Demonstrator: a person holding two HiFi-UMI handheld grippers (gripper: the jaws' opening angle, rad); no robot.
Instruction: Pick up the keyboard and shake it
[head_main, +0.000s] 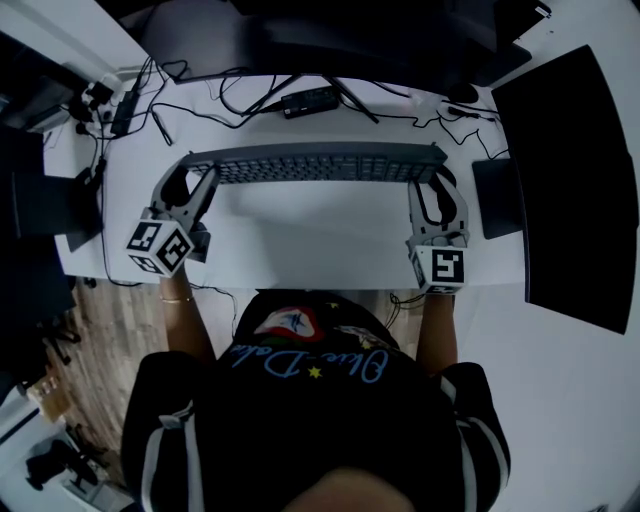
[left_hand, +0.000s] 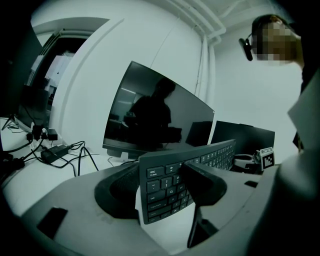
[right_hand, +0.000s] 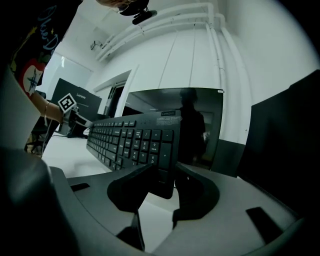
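The left claw pinches the left end of the keyboard, and the right claw pinches the right end. In each gripper view the board's edge sits squeezed between the two pads. The keyboard spans the gap between them, tipped so its keys face the person. White surface shows beneath its lower edge, so it looks lifted clear of the counter.

By that reading the pick-up is done. Whether the shake has begun a single moment cannot show; after that, setting the board back down probably remains.

The white counter is bare under the board. Behind it lie tangled cables and a black power brick. A large curved monitor stands at the right, and more dark screens line the back. Wooden floor shows at the left. White walls and ceiling pipes close the room.
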